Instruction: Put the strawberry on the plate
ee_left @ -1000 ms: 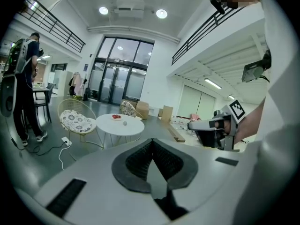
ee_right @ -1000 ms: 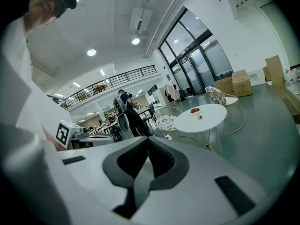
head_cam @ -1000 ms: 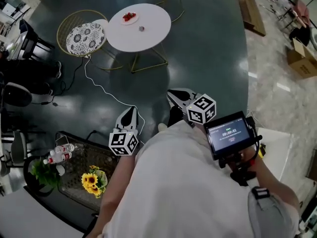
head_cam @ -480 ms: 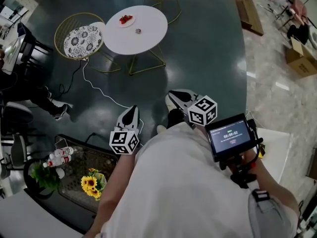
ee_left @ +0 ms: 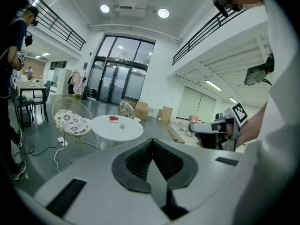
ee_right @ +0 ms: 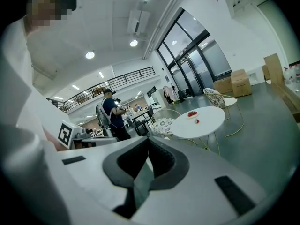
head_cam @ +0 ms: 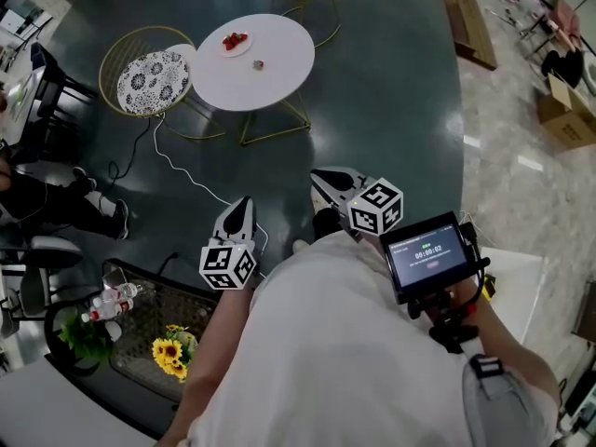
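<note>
Your left gripper (head_cam: 241,205) and right gripper (head_cam: 318,177) carry closed, empty fingers near your waist, probably since the strawberry (head_cam: 258,64) lies far off, upper left on the round bench (head_cam: 279,45) beside the plate (head_cam: 229,49).

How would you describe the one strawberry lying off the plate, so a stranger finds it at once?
Find the round white table beside the gold wire chair with a flowered cushion. A small plate of red fruit sits on it; the loose strawberry lies alone on the bare tabletop near that plate, the only red thing off it.
</note>
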`<action>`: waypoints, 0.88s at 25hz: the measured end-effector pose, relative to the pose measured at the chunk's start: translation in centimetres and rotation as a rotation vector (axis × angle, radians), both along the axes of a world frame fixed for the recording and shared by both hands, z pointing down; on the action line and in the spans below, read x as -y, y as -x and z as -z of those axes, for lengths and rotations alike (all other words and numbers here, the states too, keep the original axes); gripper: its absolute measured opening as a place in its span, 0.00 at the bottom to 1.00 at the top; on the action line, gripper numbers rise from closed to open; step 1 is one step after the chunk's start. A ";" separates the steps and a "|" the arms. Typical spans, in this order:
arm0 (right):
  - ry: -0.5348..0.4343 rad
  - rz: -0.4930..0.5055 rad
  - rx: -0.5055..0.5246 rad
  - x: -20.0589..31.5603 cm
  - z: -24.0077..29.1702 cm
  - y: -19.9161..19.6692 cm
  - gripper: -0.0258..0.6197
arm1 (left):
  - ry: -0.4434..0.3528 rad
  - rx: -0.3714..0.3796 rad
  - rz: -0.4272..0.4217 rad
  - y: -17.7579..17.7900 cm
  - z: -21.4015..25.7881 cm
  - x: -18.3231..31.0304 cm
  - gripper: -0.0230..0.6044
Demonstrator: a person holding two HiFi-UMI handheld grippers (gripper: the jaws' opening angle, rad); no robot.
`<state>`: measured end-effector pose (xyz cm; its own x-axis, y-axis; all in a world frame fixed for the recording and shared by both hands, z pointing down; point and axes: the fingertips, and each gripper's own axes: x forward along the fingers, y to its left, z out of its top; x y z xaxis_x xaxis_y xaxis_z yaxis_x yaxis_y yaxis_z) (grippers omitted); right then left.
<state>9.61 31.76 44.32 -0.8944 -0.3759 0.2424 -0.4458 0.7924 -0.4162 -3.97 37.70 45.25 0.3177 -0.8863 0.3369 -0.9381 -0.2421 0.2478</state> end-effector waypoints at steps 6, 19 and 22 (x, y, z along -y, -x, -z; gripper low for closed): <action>0.023 0.000 -0.005 4.3 -0.4 0.4 0.05 | 0.020 -0.004 -0.003 0.0 -0.3 3.9 0.05; 0.053 0.037 -0.013 11.5 -1.4 4.3 0.05 | 0.052 0.002 0.038 3.9 -1.0 10.9 0.05; 0.059 0.044 -0.020 13.2 -1.7 4.9 0.05 | 0.064 0.000 0.041 4.4 -1.3 12.3 0.05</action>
